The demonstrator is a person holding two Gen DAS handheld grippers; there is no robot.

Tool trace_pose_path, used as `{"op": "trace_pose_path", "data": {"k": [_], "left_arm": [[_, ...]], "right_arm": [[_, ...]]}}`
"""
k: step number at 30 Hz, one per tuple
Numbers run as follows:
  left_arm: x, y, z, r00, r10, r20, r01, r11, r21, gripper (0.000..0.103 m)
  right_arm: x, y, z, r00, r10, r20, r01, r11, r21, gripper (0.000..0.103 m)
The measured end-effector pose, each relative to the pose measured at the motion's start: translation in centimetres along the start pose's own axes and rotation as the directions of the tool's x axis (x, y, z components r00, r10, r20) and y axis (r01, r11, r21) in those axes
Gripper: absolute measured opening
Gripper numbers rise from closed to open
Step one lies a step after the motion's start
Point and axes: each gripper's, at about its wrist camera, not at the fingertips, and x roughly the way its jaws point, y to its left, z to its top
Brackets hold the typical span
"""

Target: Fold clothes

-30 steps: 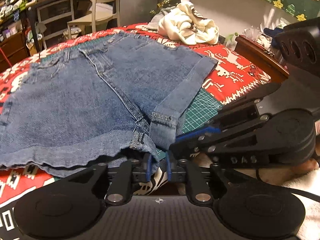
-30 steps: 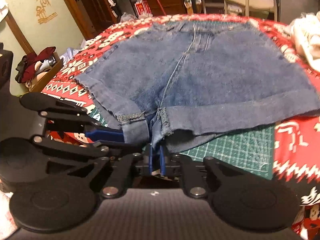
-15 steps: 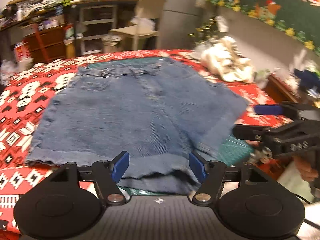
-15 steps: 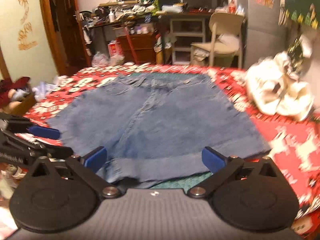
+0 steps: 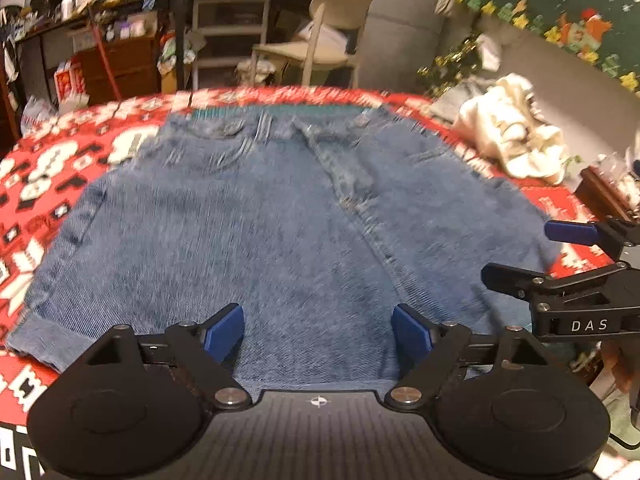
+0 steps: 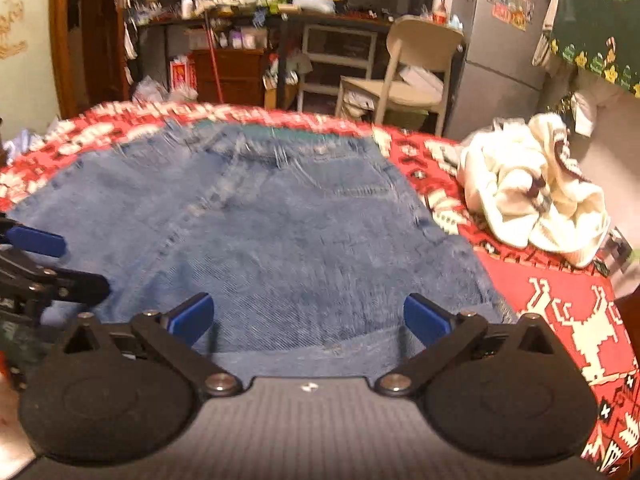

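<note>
Both claws hang low over the near edge of the tabletop. Left claw (image 5: pixel 318 332) has its two blue pads wide apart and still spreading, with nothing pinched; only the flat cloth shows between them. Right claw (image 6: pixel 310 318) is spread as wide as it goes, and it holds nothing too. In the left view the right claw pokes in from the right side, and in the right view the left claw pokes in from the left side, so the two sit near each other, side by side.

Just under and past the pads lie the blue denim shorts (image 5: pixel 280 224). They are spread flat, front side up, with the leg hems close to the claws and the waistband at the far end. A long seam runs down the middle. The picture is a bit blurry here.

Under the shorts is a red cloth with white and black shapes (image 5: pixel 36 184) that covers the tabletop (image 6: pixel 560 304). A strip of green mat (image 5: pixel 320 111) peeks out by the waistband.

To the right, apart from the shorts, sits a bunched-up cream-white piece of clothing (image 6: pixel 532 188).

Far behind stand a pale chair (image 6: pixel 412 72), a dark desk with shelves full of stuff (image 6: pixel 256 16) and a grey fridge (image 6: pixel 500 52).
</note>
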Motion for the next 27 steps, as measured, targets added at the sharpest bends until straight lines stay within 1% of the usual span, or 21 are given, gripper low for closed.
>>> {"op": "trace_pose_path", "data": {"k": [3, 5, 6, 10, 12, 16, 19, 21, 25, 27], "left_arm": [[0.3, 0.3, -0.3, 1.0, -0.02, -0.001, 0.02, 1.0, -0.005, 0.097], [0.5, -0.2, -0.5, 1.0, -0.013, 0.003, 0.013, 1.0, 0.014, 0.103], [0.6, -0.4, -0.6, 1.0, -0.009, 0.005, 0.009, 1.0, 0.024, 0.103], [1.2, -2.1, -0.9, 0.996, 0.086, 0.005, -0.086, 0.993, 0.081, 0.103], [1.4, -2.6, -1.1, 0.993, 0.117, 0.015, -0.118, 0.99, 0.076, 0.103], [1.3, -2.5, -1.6, 0.991, 0.126, 0.048, -0.129, 0.989, 0.067, 0.103], [1.1, -2.6, -2.0, 0.989, 0.126, 0.074, -0.131, 0.989, 0.069, 0.103], [1.0, -2.5, -2.0, 0.99, 0.121, 0.068, -0.126, 0.989, 0.074, 0.103], [1.3, -2.6, -1.3, 0.991, 0.13, 0.032, -0.132, 0.989, 0.071, 0.103], [1.3, -2.7, -1.4, 0.991, 0.13, 0.031, -0.132, 0.989, 0.07, 0.103]], "right_arm": [[1.6, -0.1, -0.9, 0.999, 0.004, -0.05, -0.003, 1.0, 0.011, 0.102], [1.8, -0.5, -1.6, 0.999, 0.019, -0.037, -0.017, 0.998, 0.056, 0.102], [1.8, -0.7, -1.8, 0.999, 0.029, -0.032, -0.026, 0.997, 0.072, 0.102], [2.0, -0.8, -1.9, 0.999, 0.031, -0.036, -0.028, 0.997, 0.078, 0.102], [2.0, -0.7, -1.9, 0.999, 0.027, -0.036, -0.024, 0.996, 0.081, 0.102], [1.6, -0.6, -2.3, 1.0, 0.017, -0.016, -0.015, 0.996, 0.09, 0.102], [1.4, -0.5, -2.3, 1.0, 0.015, -0.023, -0.013, 0.996, 0.088, 0.102], [1.3, -0.5, -2.2, 1.0, 0.014, -0.027, -0.012, 0.996, 0.087, 0.102], [1.2, -0.4, -2.3, 1.0, 0.008, -0.028, -0.006, 0.996, 0.085, 0.102], [1.1, -0.4, -2.4, 1.0, 0.006, -0.026, -0.004, 0.996, 0.085, 0.102]]}}
